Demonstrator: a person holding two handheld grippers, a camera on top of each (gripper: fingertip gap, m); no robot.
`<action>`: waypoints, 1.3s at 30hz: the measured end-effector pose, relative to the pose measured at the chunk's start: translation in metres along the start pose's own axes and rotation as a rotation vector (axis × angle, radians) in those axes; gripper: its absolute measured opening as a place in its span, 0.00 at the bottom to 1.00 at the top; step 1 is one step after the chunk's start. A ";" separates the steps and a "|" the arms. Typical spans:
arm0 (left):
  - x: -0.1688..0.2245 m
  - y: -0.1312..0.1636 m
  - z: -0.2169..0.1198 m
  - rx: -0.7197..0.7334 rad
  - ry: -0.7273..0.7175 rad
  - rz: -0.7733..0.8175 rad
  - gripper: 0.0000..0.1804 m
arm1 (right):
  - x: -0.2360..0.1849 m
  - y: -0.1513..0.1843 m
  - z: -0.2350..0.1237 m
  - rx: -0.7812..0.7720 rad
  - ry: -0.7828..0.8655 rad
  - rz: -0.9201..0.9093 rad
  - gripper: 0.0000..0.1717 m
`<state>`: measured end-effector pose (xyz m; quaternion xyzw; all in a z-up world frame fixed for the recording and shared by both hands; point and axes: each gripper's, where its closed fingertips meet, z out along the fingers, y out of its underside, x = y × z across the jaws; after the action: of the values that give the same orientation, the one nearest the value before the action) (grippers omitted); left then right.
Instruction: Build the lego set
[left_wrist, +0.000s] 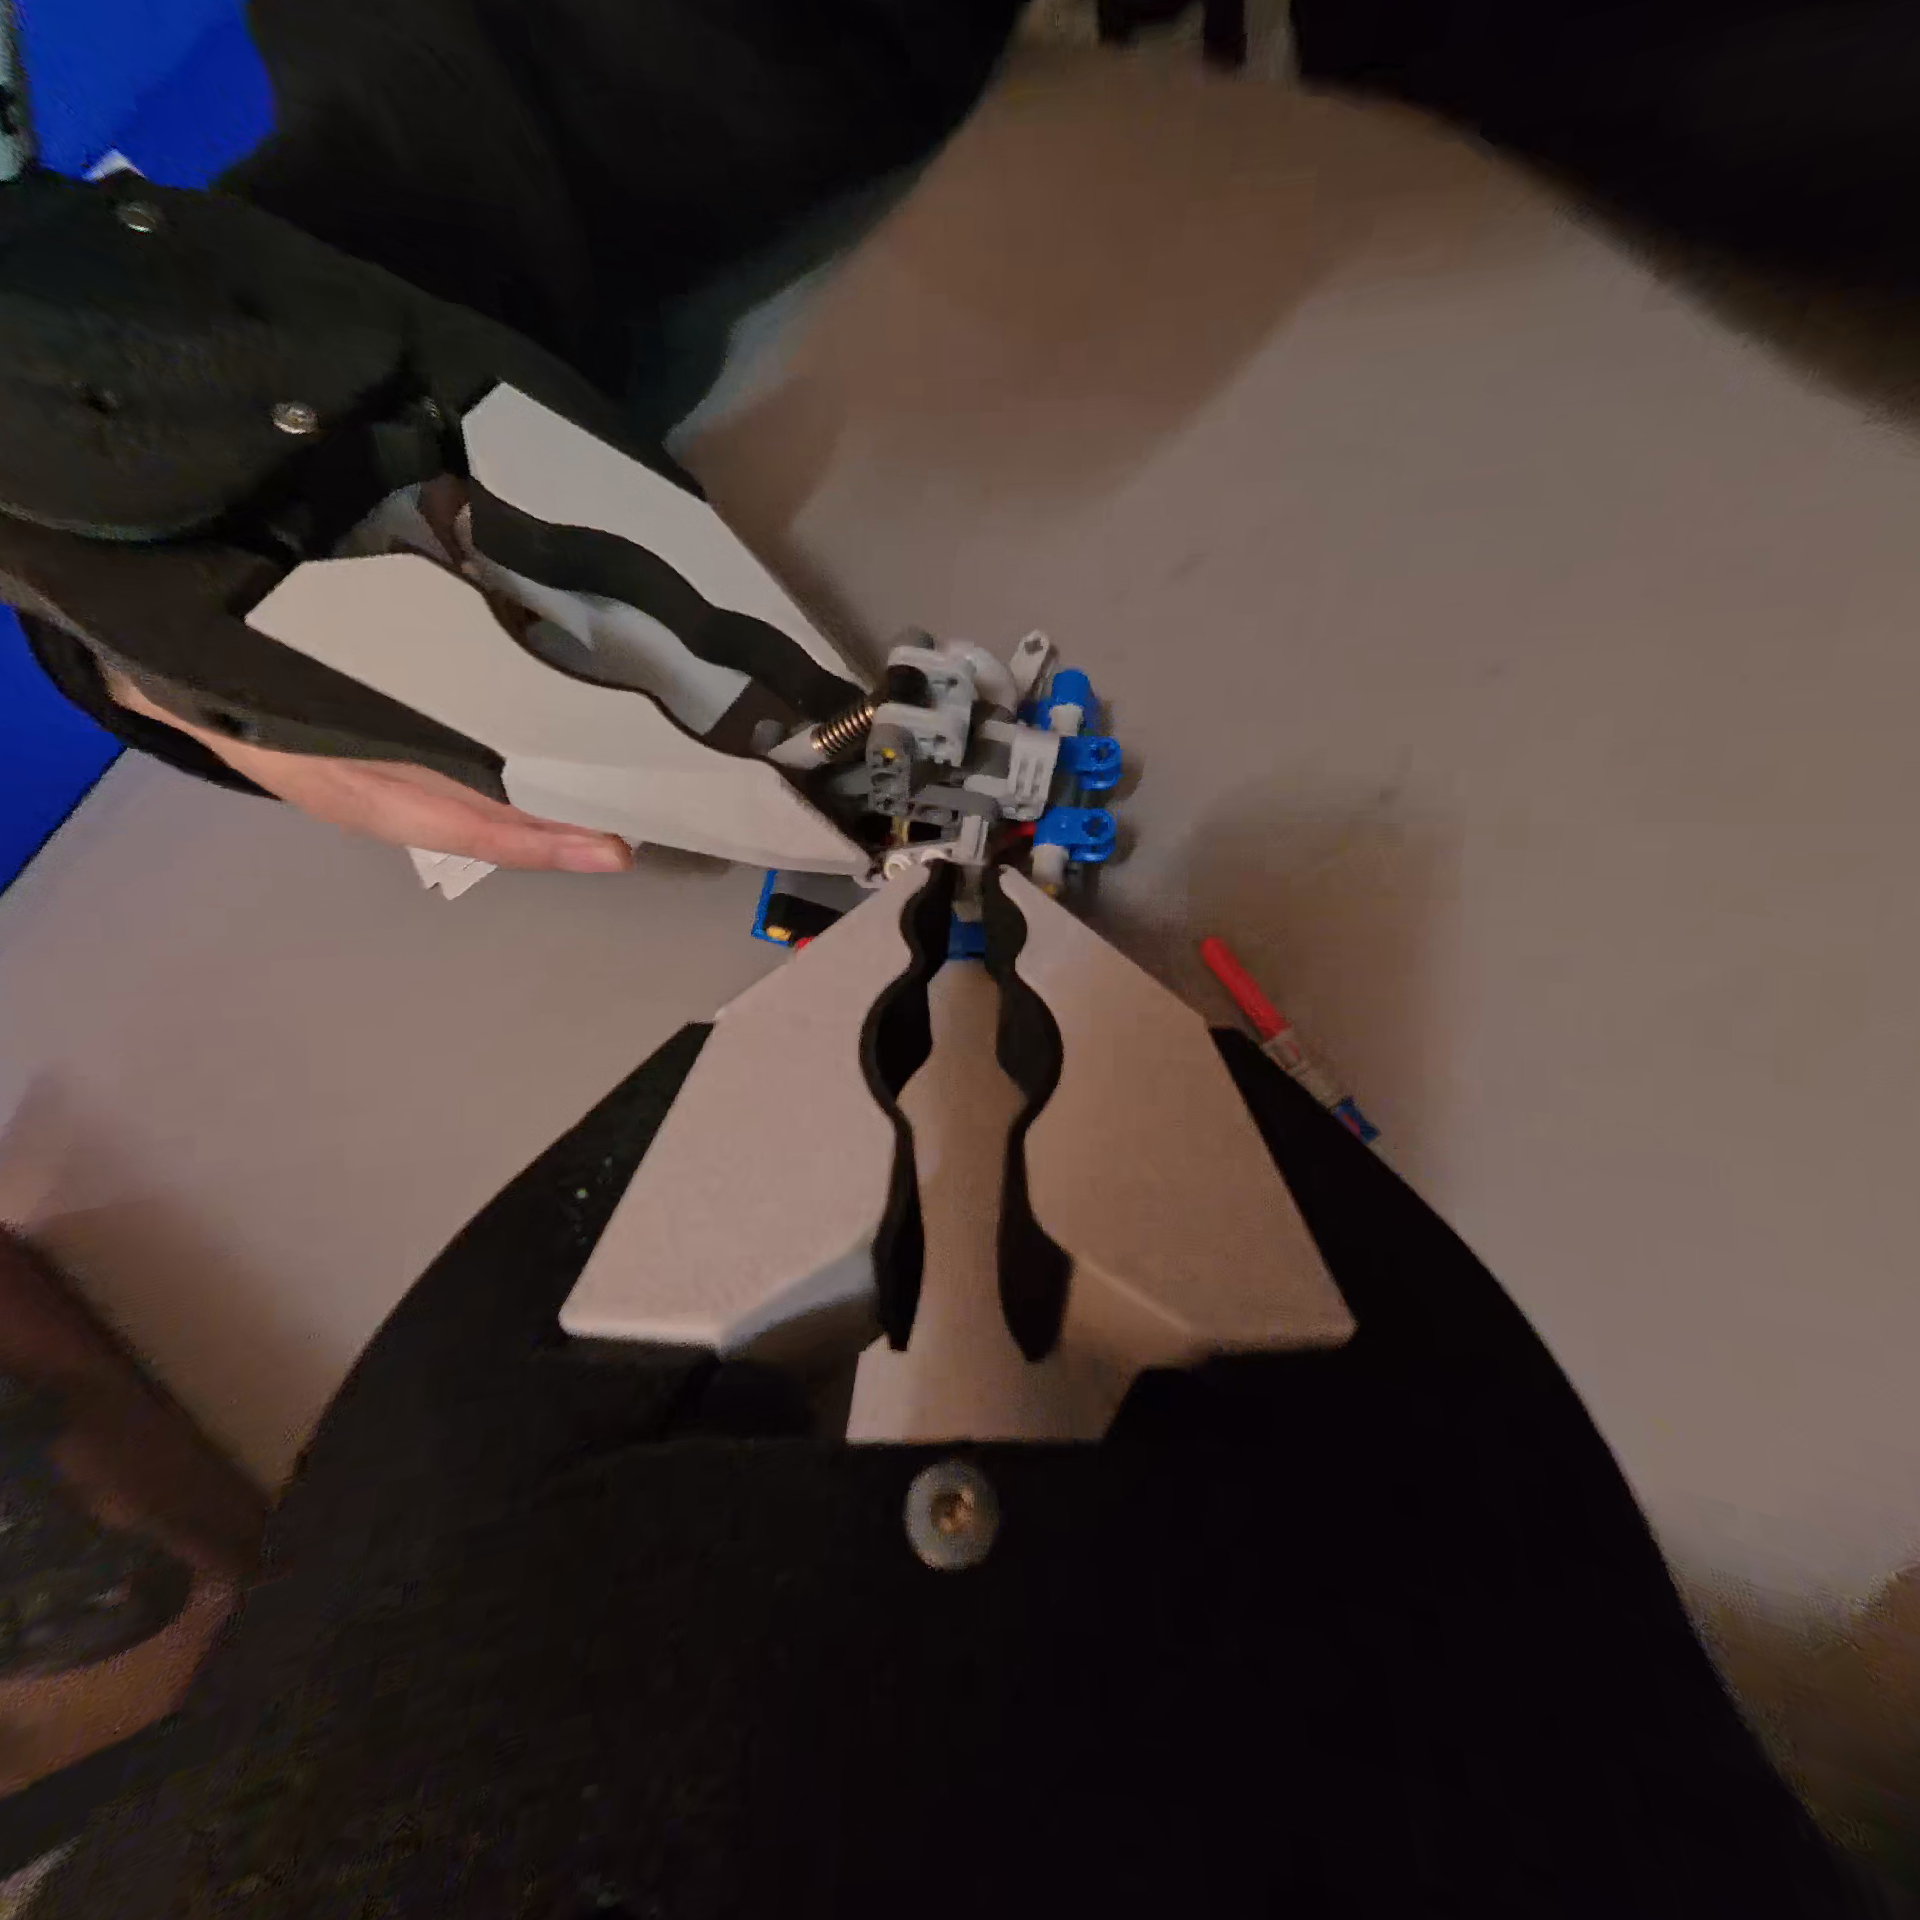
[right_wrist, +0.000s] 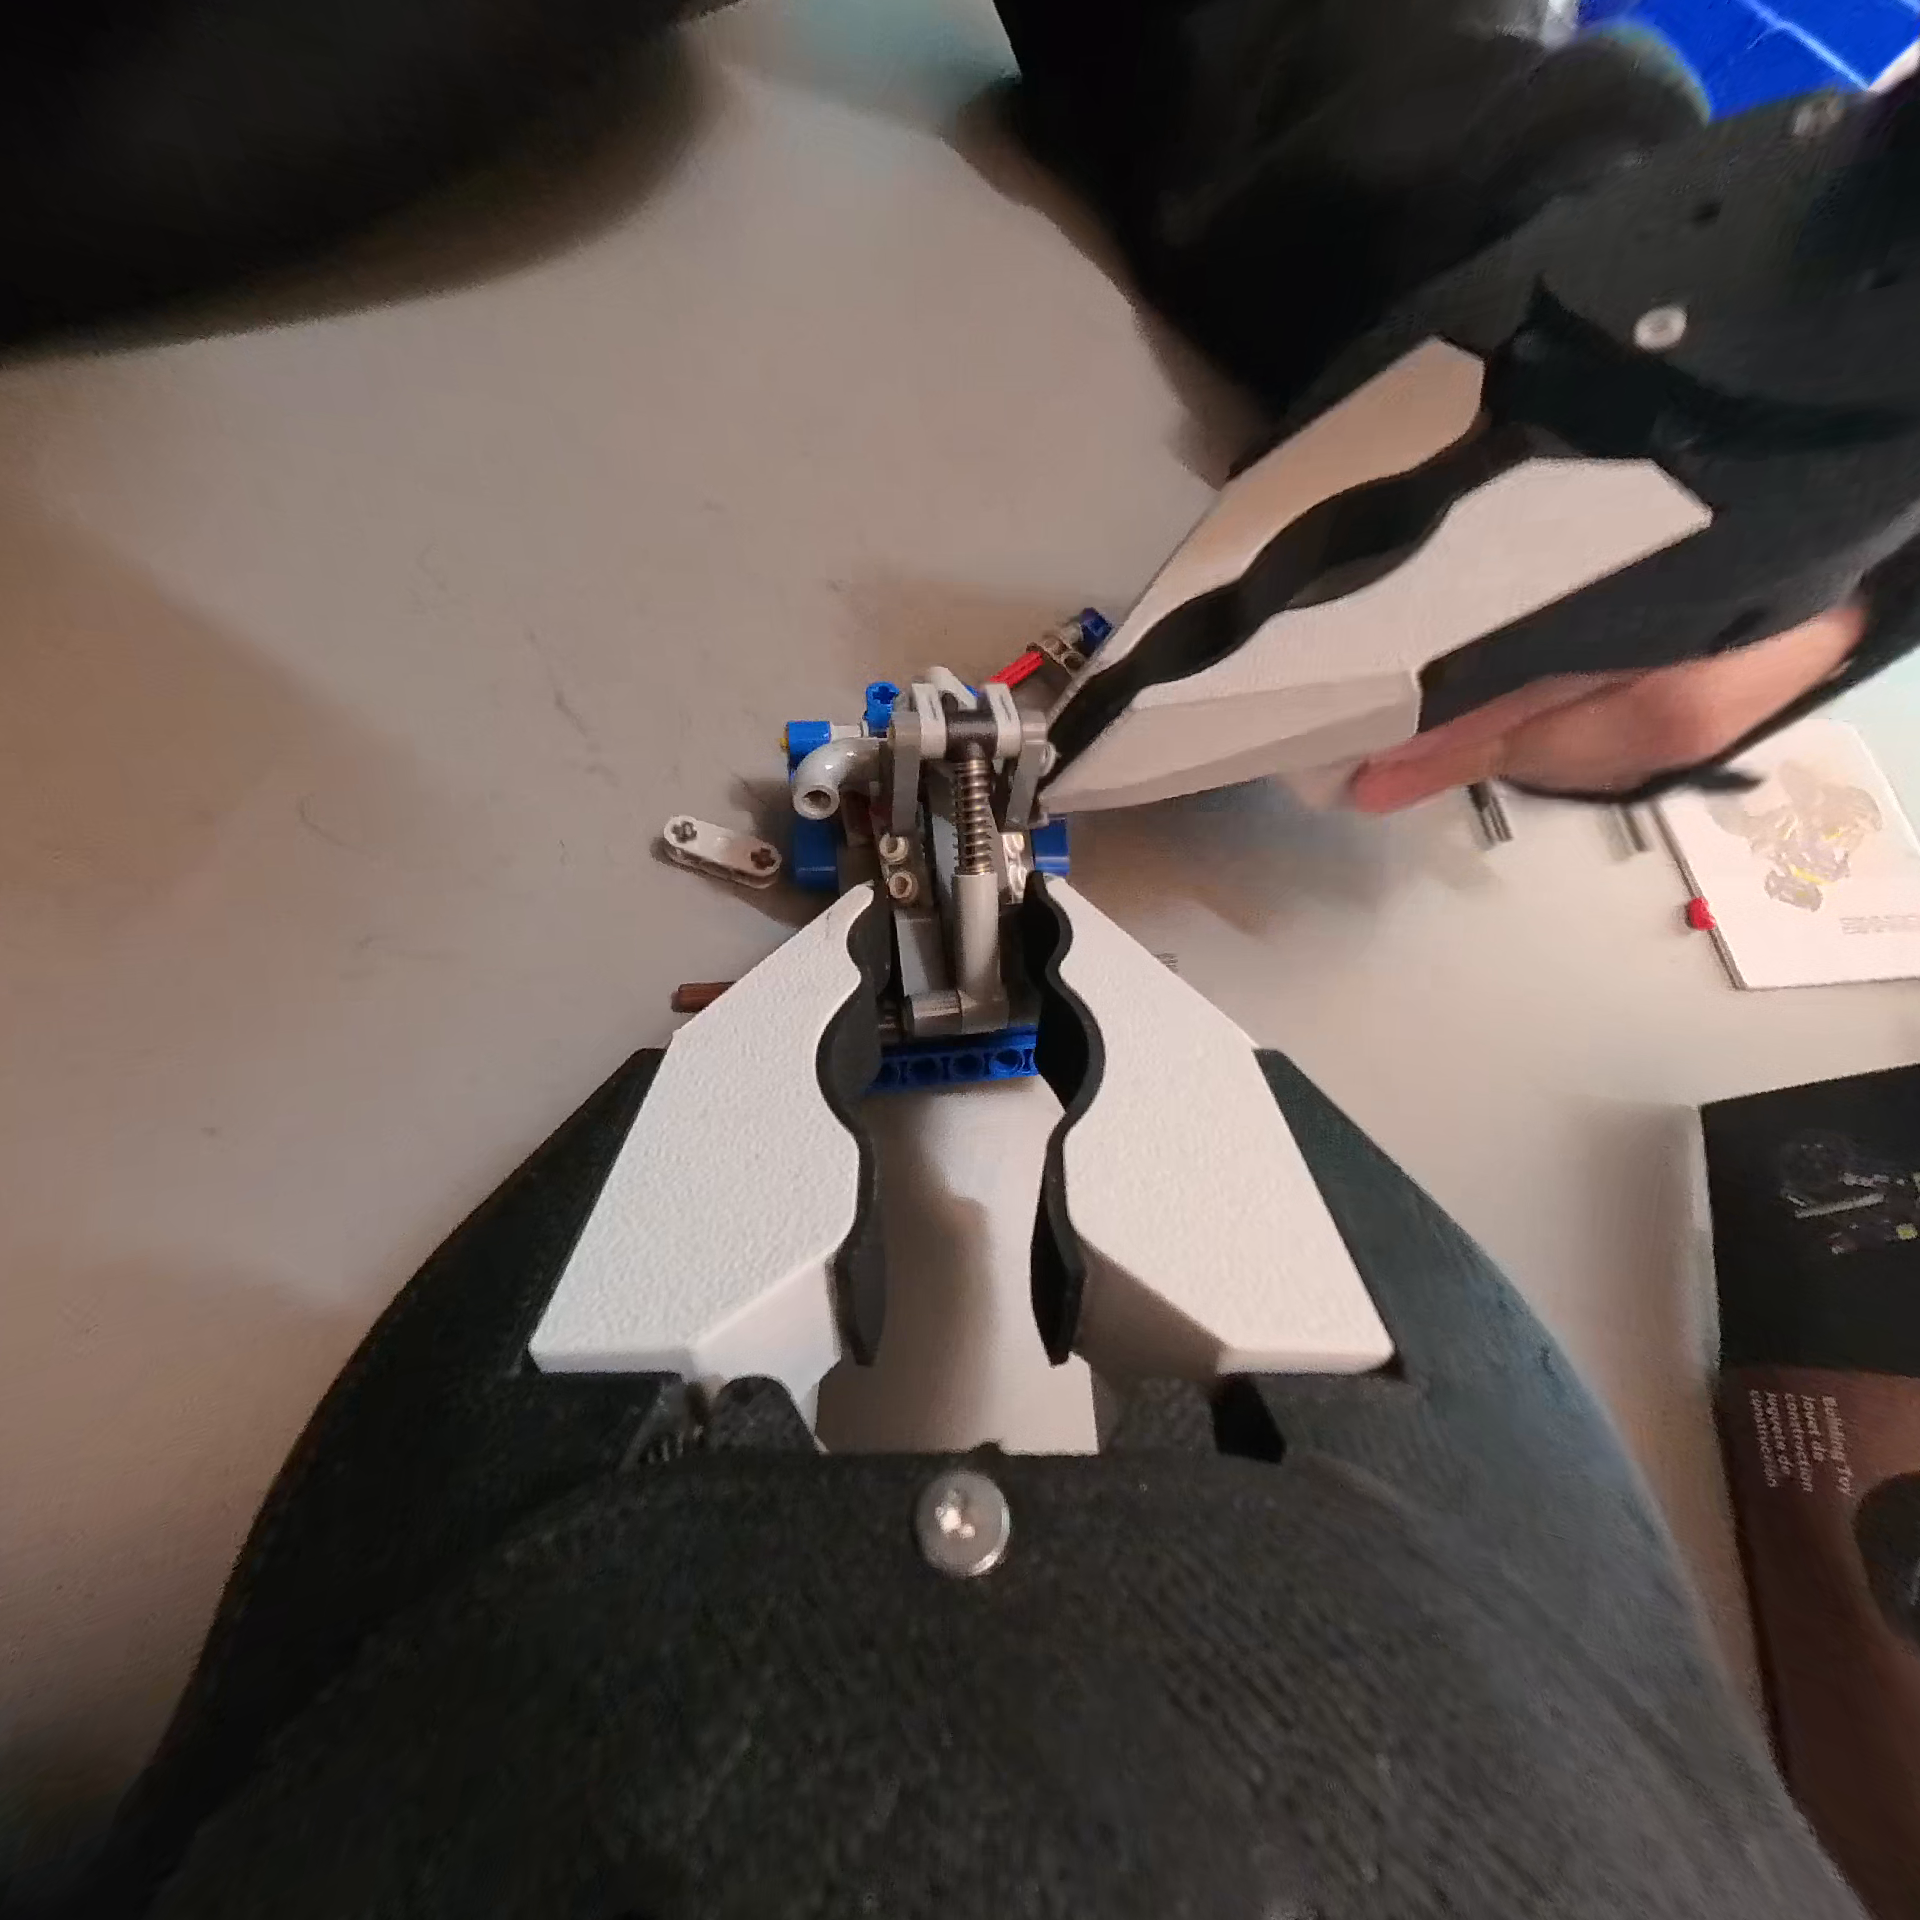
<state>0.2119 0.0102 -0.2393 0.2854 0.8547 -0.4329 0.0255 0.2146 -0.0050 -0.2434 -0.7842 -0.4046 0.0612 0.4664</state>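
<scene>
While the right gripper (right_wrist: 961, 914) clamps the blue-and-grey toy-brick assembly with a metal spring (right_wrist: 951, 831) mid-worktop (right_wrist: 416, 520), the left gripper (left_wrist: 961, 878) pinches its small grey end piece; a loose grey link (right_wrist: 722, 850) lies beside it.

The model (right_wrist: 951, 831) is showing glossy blue and grey plastic around a shiny metal spring (right_wrist: 972, 805). The fingers (right_wrist: 727, 1143) are looking matt white with smooth black pads on a rough, grainy black body. The table (right_wrist: 416, 571) is appearing smooth and matt; the booklet (right_wrist: 1787, 862) is paper.
</scene>
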 end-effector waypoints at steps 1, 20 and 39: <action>-0.001 0.002 -0.001 -0.064 -0.019 0.033 0.01 | 0.001 0.000 0.000 -0.004 0.004 0.018 0.13; -0.002 0.006 -0.005 -0.309 -0.105 0.140 0.01 | 0.004 -0.001 0.002 -0.025 0.002 0.216 0.13; -0.002 0.001 -0.005 -0.493 -0.134 0.276 0.01 | 0.006 0.000 0.004 -0.039 0.007 0.222 0.13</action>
<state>0.2149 0.0132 -0.2362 0.3549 0.8836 -0.2223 0.2093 0.2167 0.0018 -0.2433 -0.8333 -0.3147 0.1019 0.4428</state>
